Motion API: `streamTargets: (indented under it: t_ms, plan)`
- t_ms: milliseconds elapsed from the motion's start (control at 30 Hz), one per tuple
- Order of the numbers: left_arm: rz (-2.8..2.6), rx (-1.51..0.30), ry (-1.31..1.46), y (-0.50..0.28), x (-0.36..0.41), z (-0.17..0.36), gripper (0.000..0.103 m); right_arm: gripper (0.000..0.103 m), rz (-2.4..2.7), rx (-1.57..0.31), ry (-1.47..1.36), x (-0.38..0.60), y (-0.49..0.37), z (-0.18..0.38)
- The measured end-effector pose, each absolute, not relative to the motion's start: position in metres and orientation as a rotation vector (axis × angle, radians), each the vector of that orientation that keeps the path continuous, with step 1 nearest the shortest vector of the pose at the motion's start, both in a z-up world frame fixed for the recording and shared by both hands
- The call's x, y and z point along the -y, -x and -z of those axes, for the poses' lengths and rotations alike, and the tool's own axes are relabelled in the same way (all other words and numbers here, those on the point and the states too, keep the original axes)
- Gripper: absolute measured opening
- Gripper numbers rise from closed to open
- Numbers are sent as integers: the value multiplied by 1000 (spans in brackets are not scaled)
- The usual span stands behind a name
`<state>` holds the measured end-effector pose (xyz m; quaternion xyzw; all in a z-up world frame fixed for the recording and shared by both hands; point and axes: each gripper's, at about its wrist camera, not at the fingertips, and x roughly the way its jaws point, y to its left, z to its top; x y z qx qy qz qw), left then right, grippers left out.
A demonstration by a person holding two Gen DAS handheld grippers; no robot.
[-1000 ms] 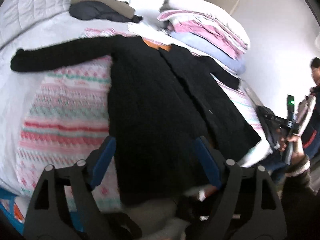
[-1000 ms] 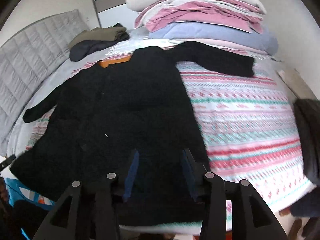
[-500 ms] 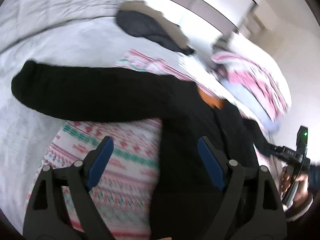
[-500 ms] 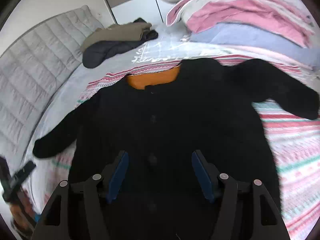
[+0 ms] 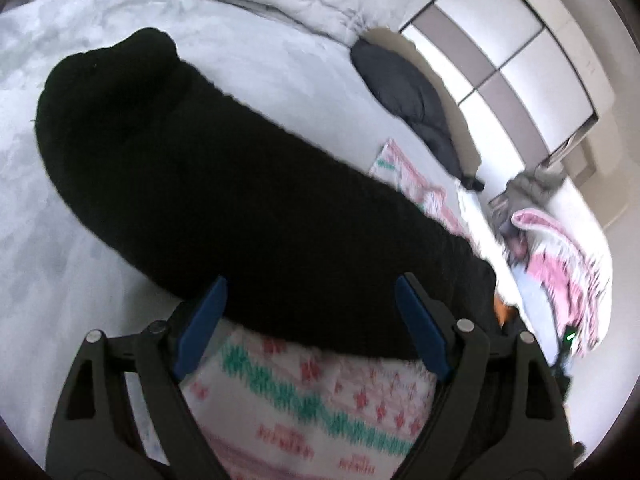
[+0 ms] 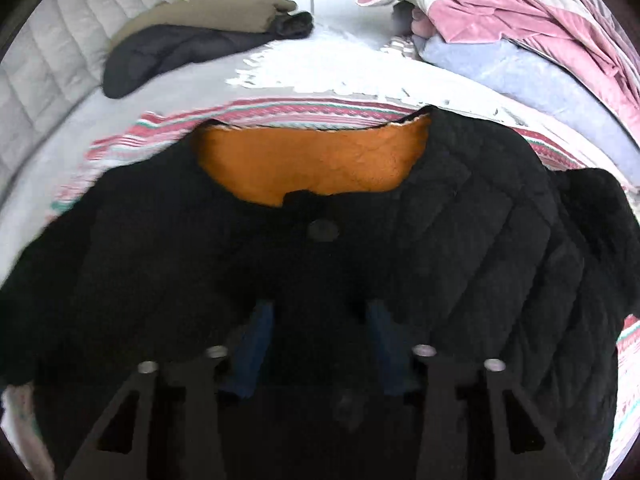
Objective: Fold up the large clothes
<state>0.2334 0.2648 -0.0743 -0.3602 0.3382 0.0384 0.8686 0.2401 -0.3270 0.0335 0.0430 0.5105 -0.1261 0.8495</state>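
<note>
A black quilted coat (image 6: 480,220) with an orange fleece lining (image 6: 320,160) lies buttoned and face up on the striped blanket (image 5: 300,400). My right gripper (image 6: 320,304) points down at the chest just below the collar and top button (image 6: 323,230). Its jaws are closing with coat fabric between and under the blue pads, and no firm pinch shows. The coat's sleeve (image 5: 200,160) stretches out over the grey sheet (image 5: 60,260). My left gripper (image 5: 310,280) hovers wide at the sleeve's near edge, closing slightly with nothing gripped.
Folded dark and khaki clothes (image 6: 192,36) lie near the quilted headboard (image 6: 48,68). A tall pile of pink and lilac bedding (image 6: 520,20) fills the far right of the bed. A wardrobe (image 5: 520,52) stands beyond the bed.
Both grippers travelled from the coat's hem up the bed and lower. The left now sits at the outstretched sleeve, rolled; the right is at the collar, its jaws narrower than half a second ago.
</note>
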Motion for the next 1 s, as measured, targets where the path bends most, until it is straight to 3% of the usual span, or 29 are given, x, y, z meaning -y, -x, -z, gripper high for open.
streamTargets:
  t_ms: [167, 233, 333, 467, 500, 600, 633, 833, 1000]
  plan:
    - [-139, -648, 773, -241, -281, 72, 65, 22, 296, -1036, -24, 322, -252, -28]
    - [-182, -648, 751, -242, -284, 72, 41, 18, 310, -1015, -8, 322, -254, -37]
    - [-205, -628, 712, -238, -285, 61, 29, 16, 319, -947, -68, 332, -257, -56]
    - [-242, -592, 696, -227, -294, 39, 30, 16, 344, -937, -64, 333, -267, -53]
    - [-252, -593, 690, -225, -297, 36, 33, 15, 353, -938, -56, 331, -271, -52]
    - [-311, -587, 662, -216, -306, 33, 59, 13, 366, -948, -74, 329, -283, -48]
    - [-328, -579, 660, -212, -310, 33, 62, 12, 373, -954, -76, 328, -286, -44]
    - [-391, -629, 725, -206, -333, 58, 68, 12, 365, -1000, -5, 324, -302, -23]
    - [-387, -630, 778, -196, -338, 63, 68, 23, 307, -1005, -98, 325, -289, -42]
